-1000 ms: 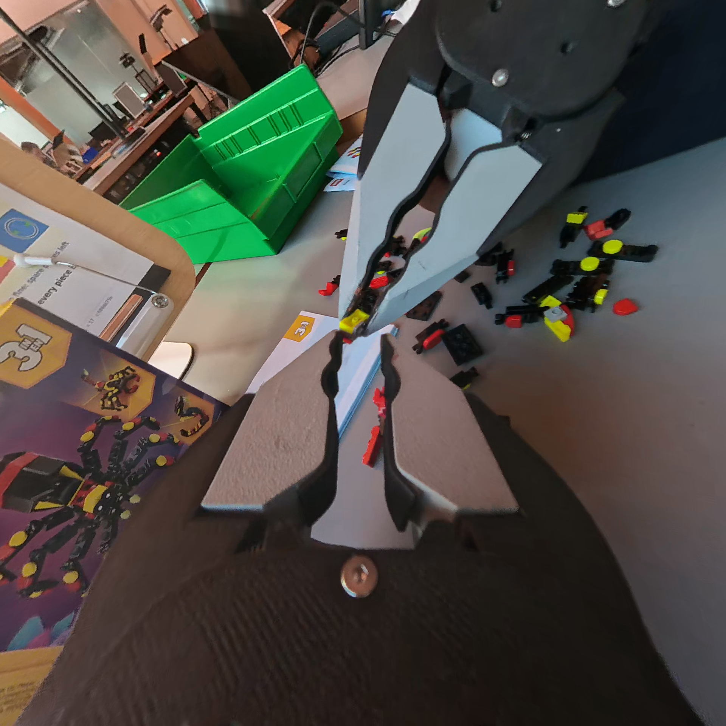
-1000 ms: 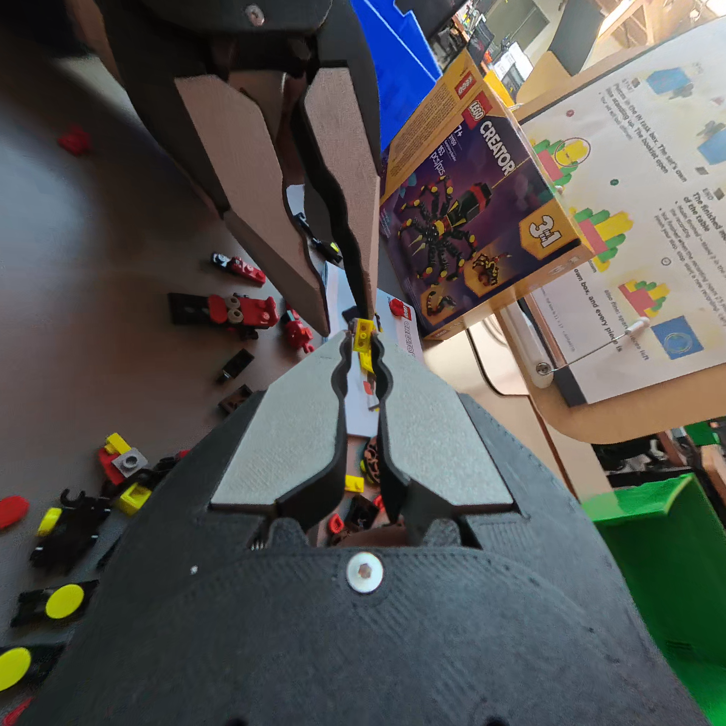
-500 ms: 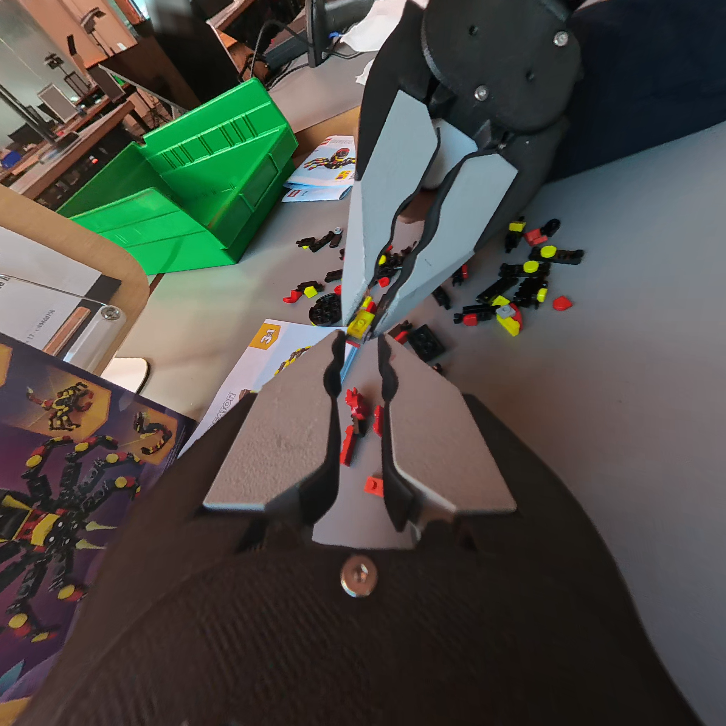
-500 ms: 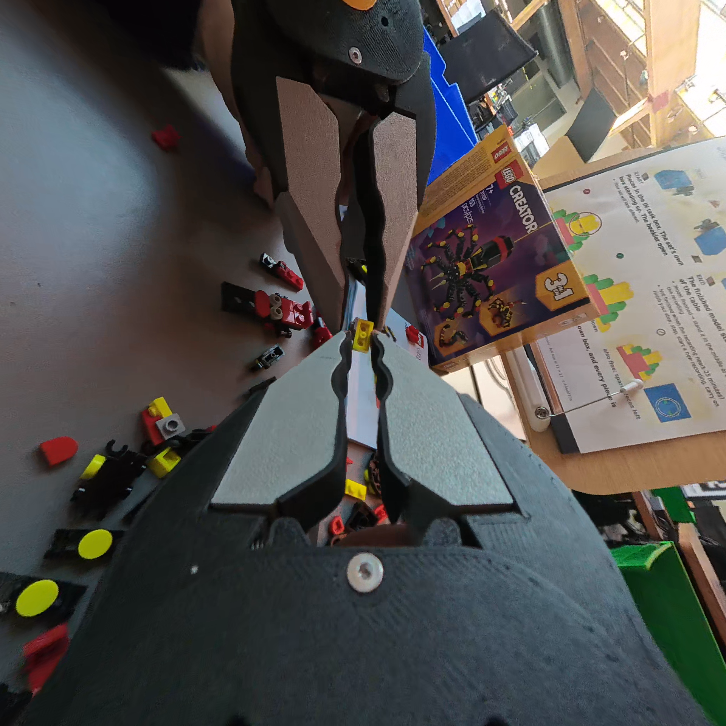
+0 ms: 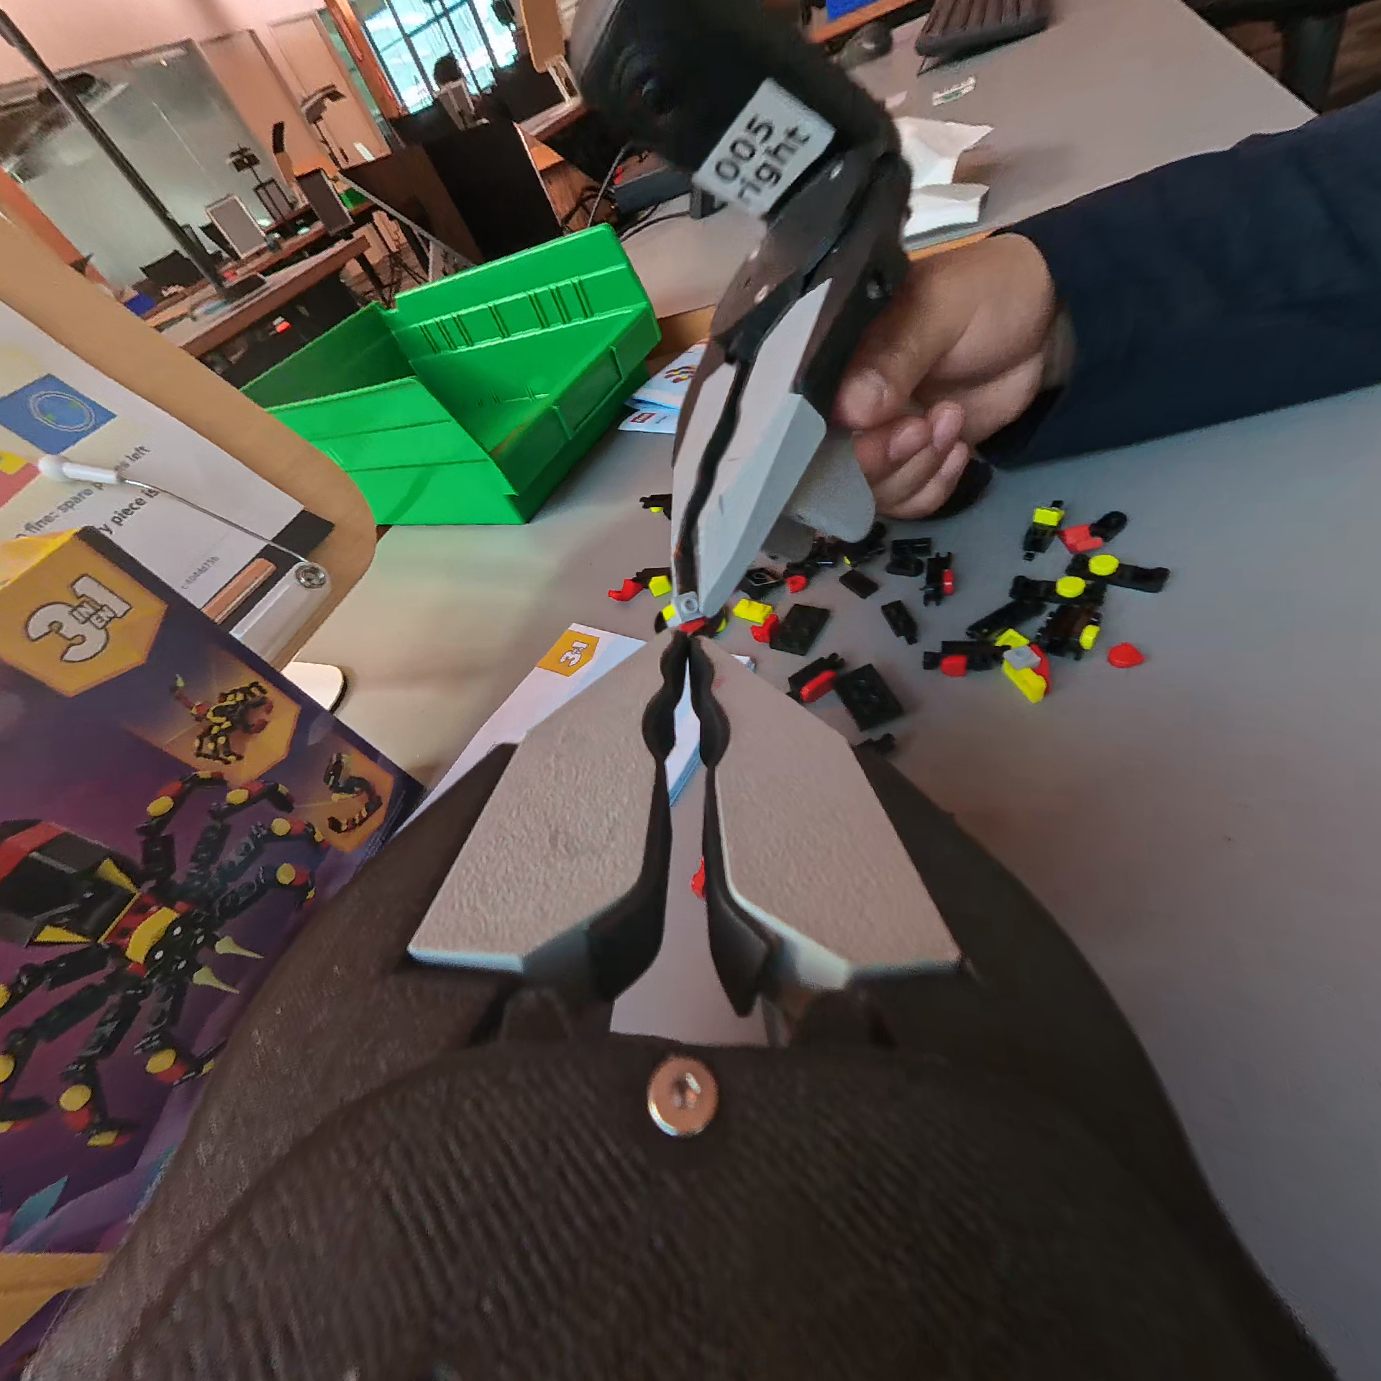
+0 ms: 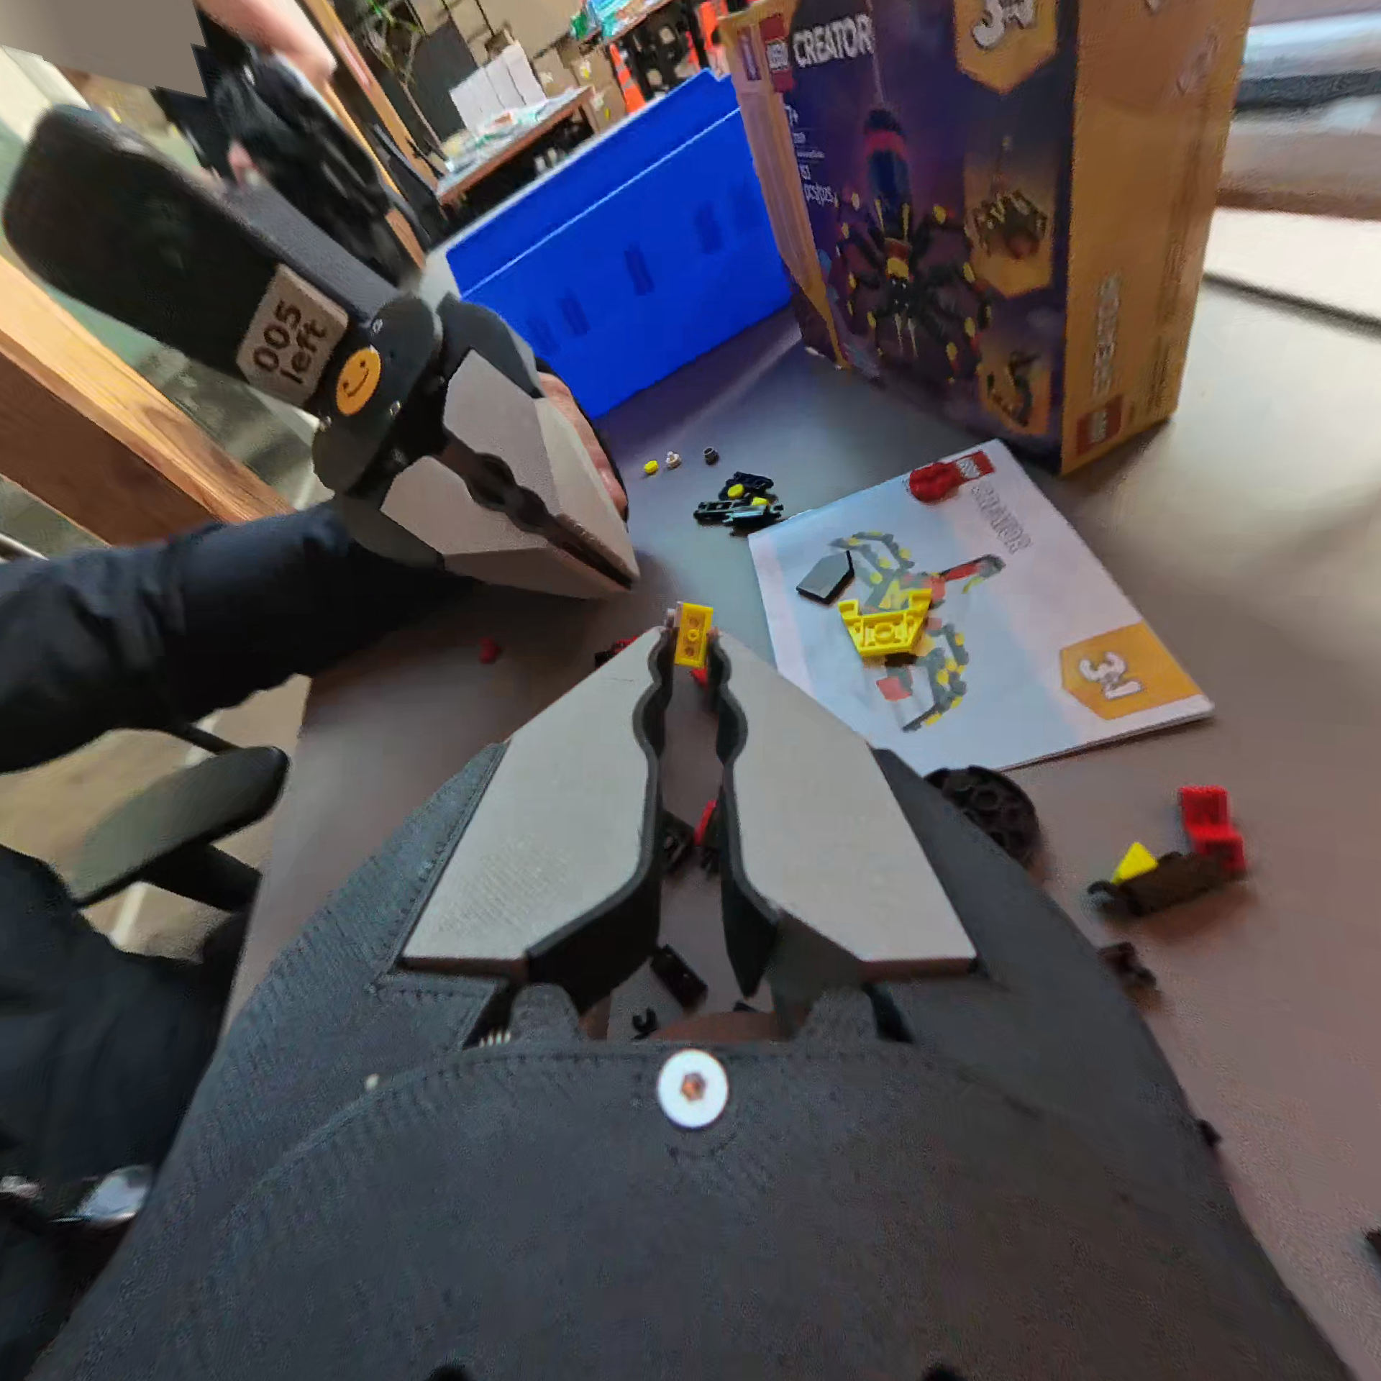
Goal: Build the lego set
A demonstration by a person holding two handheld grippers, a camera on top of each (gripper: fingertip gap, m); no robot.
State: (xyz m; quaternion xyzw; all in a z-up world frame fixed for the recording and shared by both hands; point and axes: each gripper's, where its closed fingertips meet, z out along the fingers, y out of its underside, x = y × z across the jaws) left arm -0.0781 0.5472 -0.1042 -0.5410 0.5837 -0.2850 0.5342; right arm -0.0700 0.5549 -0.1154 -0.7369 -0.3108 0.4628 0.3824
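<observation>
My right gripper [image 6: 691, 644] is shut on a small yellow plate [image 6: 693, 635], which stands upright between its fingertips with a tiny grey piece on its left side. In the left wrist view the right gripper [image 5: 691, 598] comes down from above, and the same small assembly [image 5: 686, 607] shows grey and red at its tips. My left gripper [image 5: 684, 649] is shut, its tips just under that assembly. In the right wrist view the left gripper [image 6: 628, 575] lies up and to the left of the yellow plate, apart from it, and no piece shows between its fingers.
Loose black, red and yellow pieces [image 5: 1009, 620] lie on the grey table [image 5: 1121, 822]. An instruction booklet [image 6: 1046, 635] carries a yellow wedge piece [image 6: 885, 628]. The set's box [image 6: 971, 224], a blue bin [image 6: 620, 261], a green bin [image 5: 478, 403] and a clipboard [image 5: 187, 486] stand around. Only a small space, under 4 cm, lies between the two pairs of fingers.
My left gripper has closed from open to shut and drawn away from the right gripper's tips. The right gripper has kept its hold on the yellow piece while both views swung.
</observation>
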